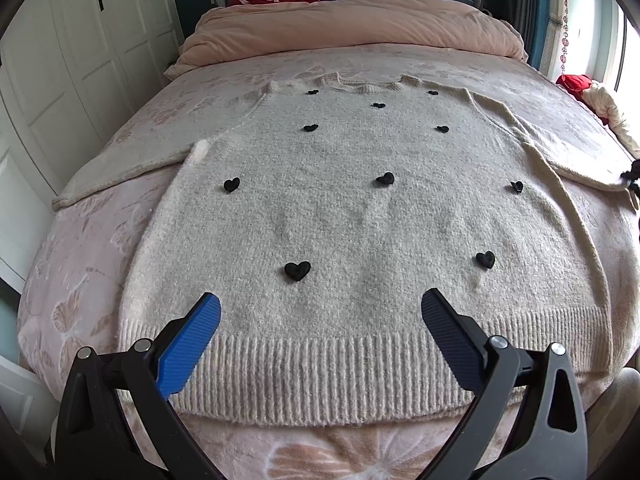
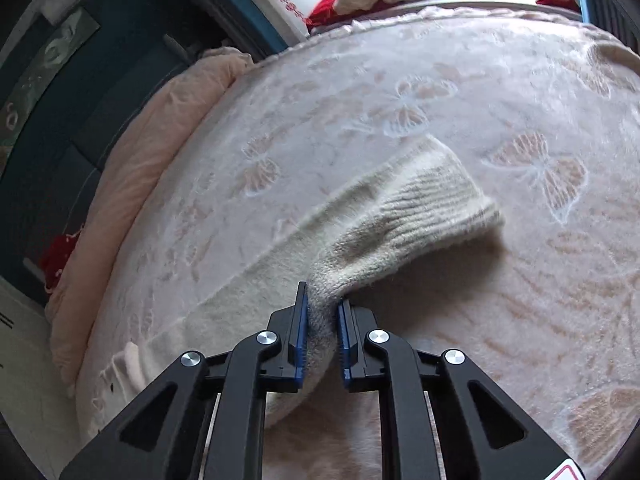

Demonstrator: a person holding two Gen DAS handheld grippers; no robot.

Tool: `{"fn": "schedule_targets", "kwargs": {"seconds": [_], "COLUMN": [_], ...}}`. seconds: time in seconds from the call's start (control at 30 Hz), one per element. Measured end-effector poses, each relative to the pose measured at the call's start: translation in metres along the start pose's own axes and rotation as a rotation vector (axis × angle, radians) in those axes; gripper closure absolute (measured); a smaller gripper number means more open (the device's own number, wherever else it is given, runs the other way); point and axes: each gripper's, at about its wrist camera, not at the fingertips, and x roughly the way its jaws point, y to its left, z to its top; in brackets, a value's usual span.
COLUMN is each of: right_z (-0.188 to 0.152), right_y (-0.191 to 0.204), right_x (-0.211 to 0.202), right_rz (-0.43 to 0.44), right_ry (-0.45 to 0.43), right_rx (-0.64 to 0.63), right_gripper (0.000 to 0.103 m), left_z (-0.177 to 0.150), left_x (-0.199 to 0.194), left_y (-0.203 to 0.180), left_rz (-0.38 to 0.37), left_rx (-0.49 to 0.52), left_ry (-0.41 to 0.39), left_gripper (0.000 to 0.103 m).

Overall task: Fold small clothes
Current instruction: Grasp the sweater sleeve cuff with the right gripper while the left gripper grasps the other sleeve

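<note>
sweater (image 1: 360, 208) lies flat, front up, on pink butterfly bedspread (image 1: 80, 264), ribbed hem nearest, black hearts (image 1: 297, 270) across front. left gripper (image 1: 320, 312) spread wide above hem, touching nothing. right gripper (image 2: 323, 312) pinches right sleeve (image 2: 384, 232) just behind ribbed cuff (image 2: 440, 200); cuff seems lifted slightly off bedspread. folded quilt (image 1: 352, 24) at headboard end.

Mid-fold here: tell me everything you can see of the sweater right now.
The sweater is a fuzzy cream knit with small black hearts on its front, a ribbed hem and a ribbed neckline. It lies face up and flat on the bed, hem nearest the left gripper, which hovers open above it. Both sleeves are spread outward. The right gripper is shut on one sleeve just behind its ribbed cuff, pinching it up off the bed.
</note>
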Motion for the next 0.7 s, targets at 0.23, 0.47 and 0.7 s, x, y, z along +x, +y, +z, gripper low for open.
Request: {"fn": "schedule_targets", "kwargs": {"seconds": [0.23,0.47,0.7], "right_z": [-0.017,-0.178,-0.275], "right_y": [0.18,0.36,0.333], "right_x": [-0.079,-0.083,-0.033], "right_rz": [0.38,0.662,0.569], "right_ry": [-0.107,0.148,0.411], "right_rx": [-0.306,-0.69,-0.646], "right_gripper": [0.092,0.079,0.066], "left_z": [0.005,0.02,0.069], "left_x": [-0.007,-0.01,0.021], "left_y": [0.019,0.052,0.092], "left_rz": [-0.021,-0.066,-0.22], "left_rx": [-0.068,-0.186,-0.317], "left_ry": [-0.025,-0.03,-0.007], "left_gripper": [0.005,0.005,0.005]}}
